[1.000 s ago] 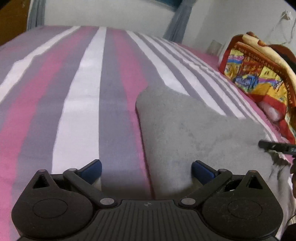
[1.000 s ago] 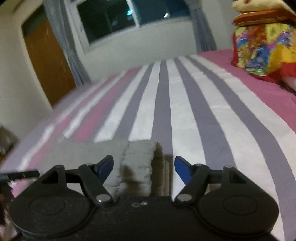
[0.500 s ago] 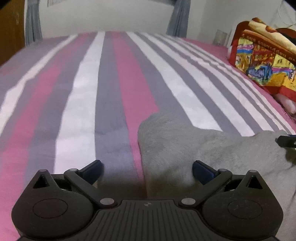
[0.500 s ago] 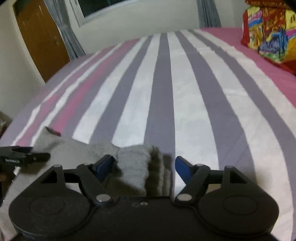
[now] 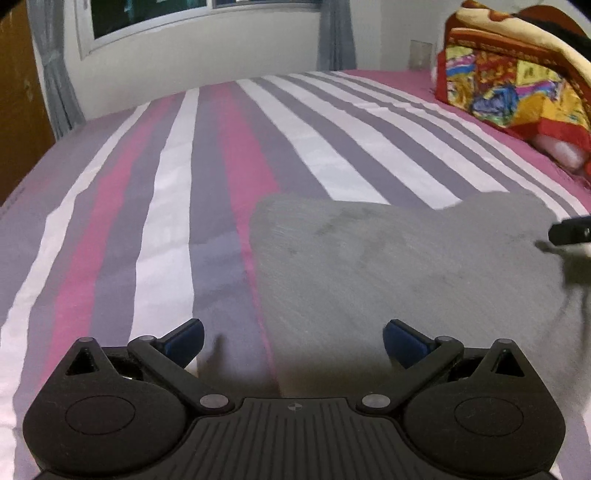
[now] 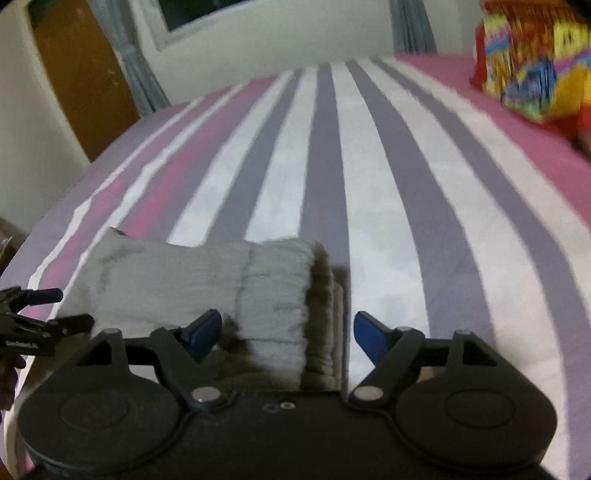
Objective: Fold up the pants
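Grey fleece pants (image 5: 406, 266) lie folded on the striped bed (image 5: 184, 184). In the left wrist view my left gripper (image 5: 293, 338) is open and empty, over the pants' near left edge. In the right wrist view the pants (image 6: 177, 277) show their ribbed cuff end (image 6: 280, 295), stacked in layers. My right gripper (image 6: 288, 328) is open, and the cuff end lies between its blue fingertips (image 6: 205, 326). The right gripper's tip (image 5: 570, 230) shows at the right edge of the left wrist view. The left gripper's parts (image 6: 33, 314) show at the left edge of the right wrist view.
A folded colourful blanket (image 5: 517, 88) sits at the bed's far right and also shows in the right wrist view (image 6: 535, 74). A window (image 5: 147, 18) with grey curtains is on the far wall. A wooden door (image 6: 85, 74) stands at the left.
Both grippers have drawn back and tilted up, so more of the bed and far wall shows. The pants lie flatter. Both grippers stay open.
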